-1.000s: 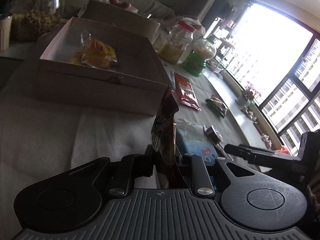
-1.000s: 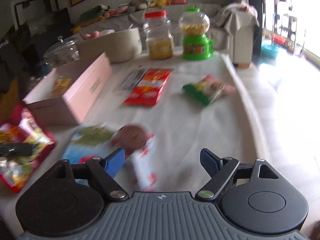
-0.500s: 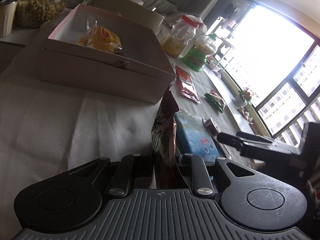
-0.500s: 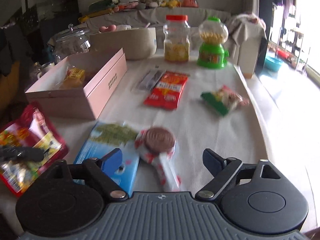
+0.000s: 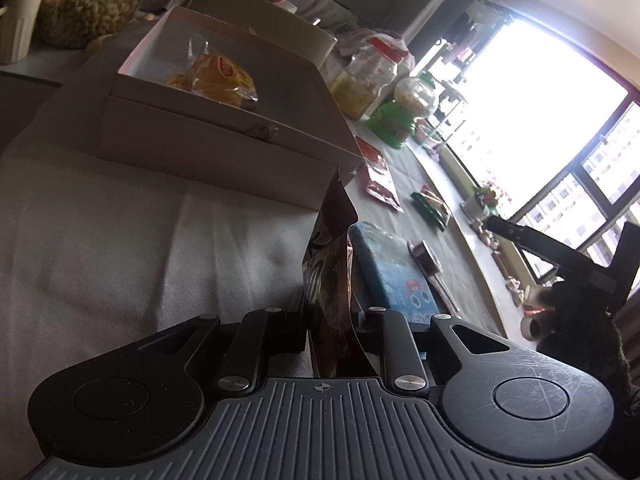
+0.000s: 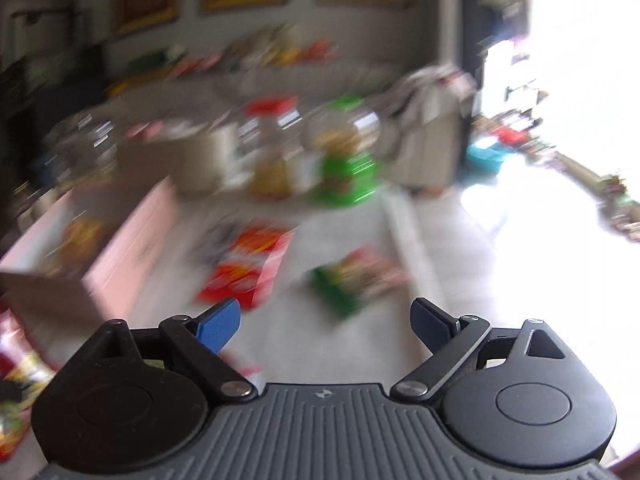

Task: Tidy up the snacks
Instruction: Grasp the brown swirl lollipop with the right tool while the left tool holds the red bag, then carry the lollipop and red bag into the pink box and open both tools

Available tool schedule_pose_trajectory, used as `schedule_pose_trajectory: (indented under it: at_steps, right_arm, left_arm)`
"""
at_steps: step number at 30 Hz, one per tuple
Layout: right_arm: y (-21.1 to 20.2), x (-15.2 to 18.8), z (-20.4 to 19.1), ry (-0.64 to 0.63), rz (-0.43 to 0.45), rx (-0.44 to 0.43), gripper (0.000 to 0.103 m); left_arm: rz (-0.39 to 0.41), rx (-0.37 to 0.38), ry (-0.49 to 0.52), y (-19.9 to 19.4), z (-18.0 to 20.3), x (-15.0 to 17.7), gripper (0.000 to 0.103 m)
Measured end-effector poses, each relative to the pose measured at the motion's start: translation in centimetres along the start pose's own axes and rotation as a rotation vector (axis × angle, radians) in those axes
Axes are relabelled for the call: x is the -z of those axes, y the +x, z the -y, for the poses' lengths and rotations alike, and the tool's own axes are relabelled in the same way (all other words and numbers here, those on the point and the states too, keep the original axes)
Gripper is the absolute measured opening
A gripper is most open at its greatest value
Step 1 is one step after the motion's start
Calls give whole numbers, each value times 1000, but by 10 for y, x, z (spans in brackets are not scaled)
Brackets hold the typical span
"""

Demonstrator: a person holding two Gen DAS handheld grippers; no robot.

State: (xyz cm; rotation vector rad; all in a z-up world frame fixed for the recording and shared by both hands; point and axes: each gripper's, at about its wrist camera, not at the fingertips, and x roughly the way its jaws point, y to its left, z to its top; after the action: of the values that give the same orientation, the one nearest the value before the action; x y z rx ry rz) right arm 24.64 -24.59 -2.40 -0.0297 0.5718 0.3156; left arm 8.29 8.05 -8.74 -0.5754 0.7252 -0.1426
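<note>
Left claw (image 5: 332, 332) tight on a dark snack packet (image 5: 330, 276), right claw (image 6: 324, 328) wide, apparently empty amid blur.

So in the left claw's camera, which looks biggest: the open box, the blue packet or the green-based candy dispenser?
As they appear in that view:
1. open box
2. blue packet
3. green-based candy dispenser
The dispenser stands farthest from the camera, so its true size against the packet is uncertain.
</note>
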Motion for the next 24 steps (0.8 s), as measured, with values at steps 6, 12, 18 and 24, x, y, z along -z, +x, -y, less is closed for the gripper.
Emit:
schedule_pose_trajectory:
  at_steps: [6, 12, 18, 24]
  right_arm:
    - [-3, 26, 5, -106, -21, -49, 93]
    - [10, 25, -24, -64, -67, -283, 85]
    - [38, 25, -45, -46, -171, -341, 68]
    - [36, 34, -41, -44, -212, -328, 45]
  left_arm:
    - [-12, 18, 16, 0, 8, 1, 21]
    - [-19, 17, 50, -4, 15, 1, 21]
    - [-15, 13, 63, -7, 16, 0, 21]
    - [-19, 12, 72, -9, 16, 2, 21]
